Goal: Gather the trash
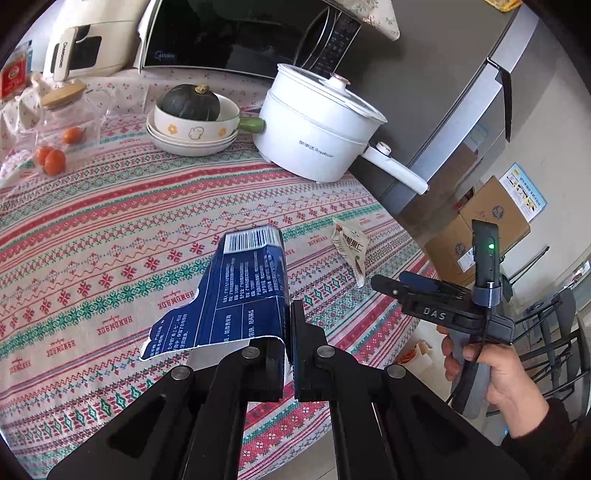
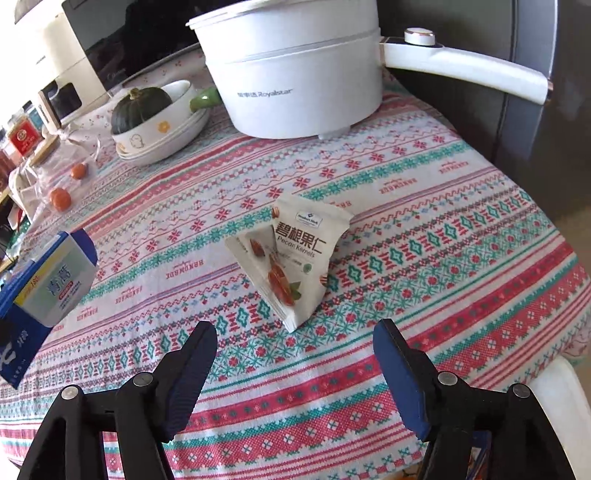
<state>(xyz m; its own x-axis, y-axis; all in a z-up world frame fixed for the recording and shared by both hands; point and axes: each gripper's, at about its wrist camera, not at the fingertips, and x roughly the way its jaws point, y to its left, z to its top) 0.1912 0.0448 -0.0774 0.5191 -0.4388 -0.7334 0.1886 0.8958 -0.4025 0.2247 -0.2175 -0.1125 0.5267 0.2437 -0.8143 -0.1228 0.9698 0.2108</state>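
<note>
My left gripper [image 1: 288,332] is shut on the torn edge of a flattened dark blue carton [image 1: 243,288], which is held up over the patterned tablecloth [image 1: 110,240]. The same carton shows at the left edge of the right wrist view [image 2: 48,280]. A crumpled white pecan-kernel packet [image 2: 295,258] lies on the cloth just ahead of my right gripper [image 2: 295,328], whose fingers stand open on either side of it with nothing between the pads. In the left wrist view the packet [image 1: 349,251] lies beyond the right gripper [image 1: 406,284], held by a hand [image 1: 498,376].
A white electric pot [image 2: 295,81] with a long handle stands behind the packet. Stacked bowls hold a dark green squash [image 1: 192,103], and oranges [image 1: 51,158] lie in a clear bag at left. A microwave [image 1: 240,33], a grey fridge [image 1: 443,110] and cardboard boxes [image 1: 480,229] surround the table.
</note>
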